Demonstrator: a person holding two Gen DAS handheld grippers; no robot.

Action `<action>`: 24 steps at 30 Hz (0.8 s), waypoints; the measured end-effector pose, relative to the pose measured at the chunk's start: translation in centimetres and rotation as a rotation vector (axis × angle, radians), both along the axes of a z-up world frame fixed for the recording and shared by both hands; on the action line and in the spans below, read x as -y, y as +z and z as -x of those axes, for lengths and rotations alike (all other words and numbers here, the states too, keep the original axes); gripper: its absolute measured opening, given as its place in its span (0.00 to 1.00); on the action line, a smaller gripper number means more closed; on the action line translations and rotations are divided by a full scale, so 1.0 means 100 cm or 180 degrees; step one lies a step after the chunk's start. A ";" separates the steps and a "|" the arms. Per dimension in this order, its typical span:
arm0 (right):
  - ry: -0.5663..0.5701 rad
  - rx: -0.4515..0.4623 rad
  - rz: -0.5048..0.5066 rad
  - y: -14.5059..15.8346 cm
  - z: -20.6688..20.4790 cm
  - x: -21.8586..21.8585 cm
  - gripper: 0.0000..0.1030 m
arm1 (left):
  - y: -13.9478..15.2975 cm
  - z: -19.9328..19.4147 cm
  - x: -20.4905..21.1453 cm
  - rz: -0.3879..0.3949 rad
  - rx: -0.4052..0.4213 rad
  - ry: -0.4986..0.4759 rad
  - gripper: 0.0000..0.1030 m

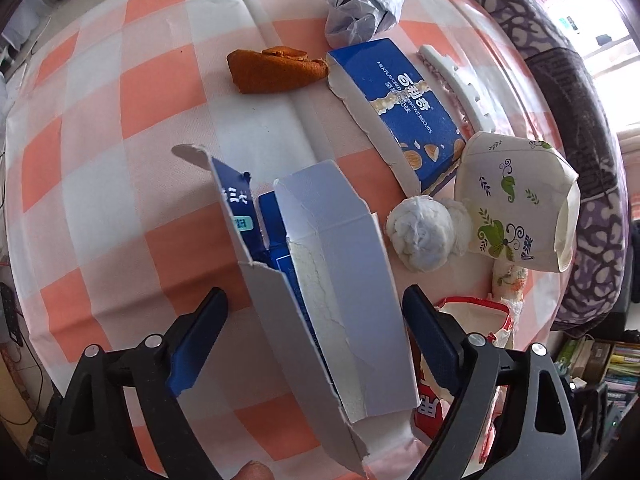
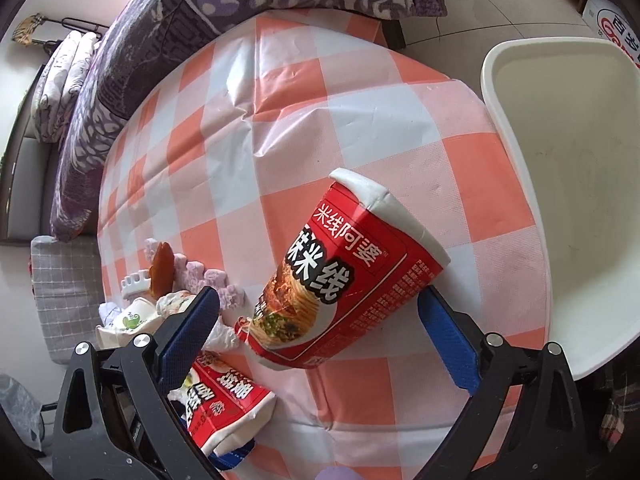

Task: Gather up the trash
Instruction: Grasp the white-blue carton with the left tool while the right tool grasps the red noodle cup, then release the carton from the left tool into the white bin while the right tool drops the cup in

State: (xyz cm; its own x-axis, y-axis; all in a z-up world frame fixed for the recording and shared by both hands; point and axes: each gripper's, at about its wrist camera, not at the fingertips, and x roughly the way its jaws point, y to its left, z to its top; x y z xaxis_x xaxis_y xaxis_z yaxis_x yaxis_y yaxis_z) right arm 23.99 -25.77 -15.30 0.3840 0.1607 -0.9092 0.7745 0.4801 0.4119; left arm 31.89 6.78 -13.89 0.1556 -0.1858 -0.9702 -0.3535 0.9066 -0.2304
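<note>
- Left gripper (image 1: 314, 320) spread wide, jaws either side of a torn-open blue box (image 1: 320, 280) lying on the checked tablecloth (image 1: 120, 140); neither blue pad (image 1: 198, 340) seen touching the cardboard.
- Ahead of those jaws and to the right: a second blue biscuit box (image 1: 404, 112), a white tissue ball (image 1: 420, 236) and a crushed leaf-print paper cup (image 1: 516, 204), the last two touching.
- Farther ahead: orange peel (image 1: 276, 70) and a crumpled grey paper wad (image 1: 364, 6); a white comb-like strip (image 1: 456, 84) just right of the biscuit box.
- Right gripper (image 2: 318, 312) likewise spread, jaws flanking a red noodle cup (image 2: 344, 276) tipped on its side, rim pointing away; contact with the pads not clear.
- Flattened red wrapper (image 2: 224, 404) lying below the left-hand jaw.
- White bin (image 2: 568, 184) beyond the right-hand jaw, off the table edge.
</note>
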 end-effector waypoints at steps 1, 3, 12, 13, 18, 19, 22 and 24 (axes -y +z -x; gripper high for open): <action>0.0015 -0.0039 0.0016 -0.003 -0.001 -0.001 0.78 | 0.001 0.001 -0.001 0.0004 0.0023 -0.0050 0.73; 0.0081 -0.0023 0.0129 0.000 -0.002 -0.004 0.63 | 0.003 0.001 -0.004 0.0078 0.0037 -0.0135 0.63; 0.0645 0.0464 0.0191 0.025 -0.003 -0.028 0.41 | 0.010 0.010 -0.026 0.0355 0.0069 -0.0043 0.43; 0.0715 0.0525 0.0244 0.032 -0.003 -0.031 0.41 | 0.015 0.010 -0.026 0.0320 0.0117 -0.0067 0.43; 0.1121 0.0906 0.0651 0.075 0.000 -0.055 0.41 | 0.051 0.014 -0.020 0.0187 0.0538 -0.0217 0.43; 0.1208 0.0979 0.0779 0.084 0.002 -0.060 0.41 | 0.058 0.015 -0.018 0.0150 0.0634 -0.0243 0.43; 0.1415 0.1159 0.1141 0.105 0.013 -0.072 0.41 | 0.080 0.022 -0.009 -0.0028 0.0951 -0.0322 0.43; 0.1515 0.1231 0.1371 0.116 0.019 -0.078 0.41 | 0.092 0.030 -0.005 -0.0077 0.1205 -0.0319 0.43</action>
